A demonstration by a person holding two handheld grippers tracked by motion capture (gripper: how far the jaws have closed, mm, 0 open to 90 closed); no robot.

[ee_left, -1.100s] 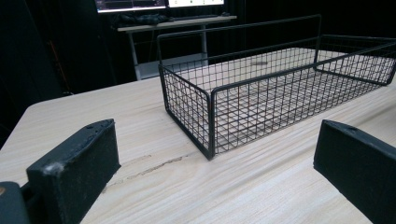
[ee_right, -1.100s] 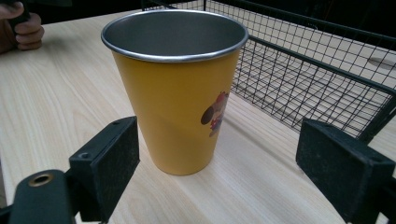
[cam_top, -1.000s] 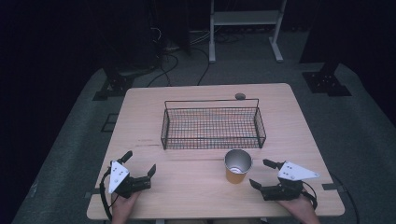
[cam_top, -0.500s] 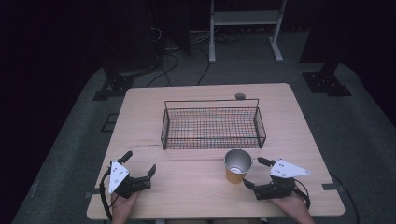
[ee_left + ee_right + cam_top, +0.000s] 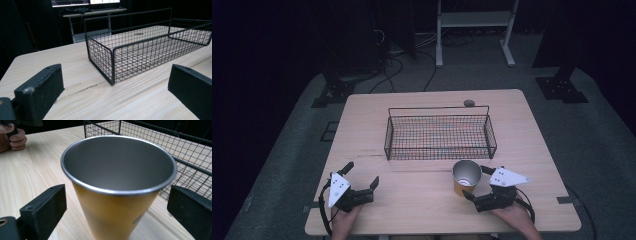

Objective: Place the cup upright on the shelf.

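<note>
Here, right gripper (image 5: pixel 474 183) jaws spread around cup (image 5: pixel 466 177), apparently untouched, basket (image 5: pixel 440 136) just behind.

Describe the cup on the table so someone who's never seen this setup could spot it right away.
Find the wooden table and the black wire basket at its middle. Just in front of the basket's right end stands the cup, upright between the open jaws of the right gripper. It is the one yellow thing there, with a silver metal inside.

We have bare surface (image 5: pixel 412 190) between our two tongs. Ahead, the wire basket (image 5: pixel 440 133) blocks the middle; the cup (image 5: pixel 466 177) stands just before its near wall, between our right tongs' (image 5: pixel 476 183) spread jaws.
</note>
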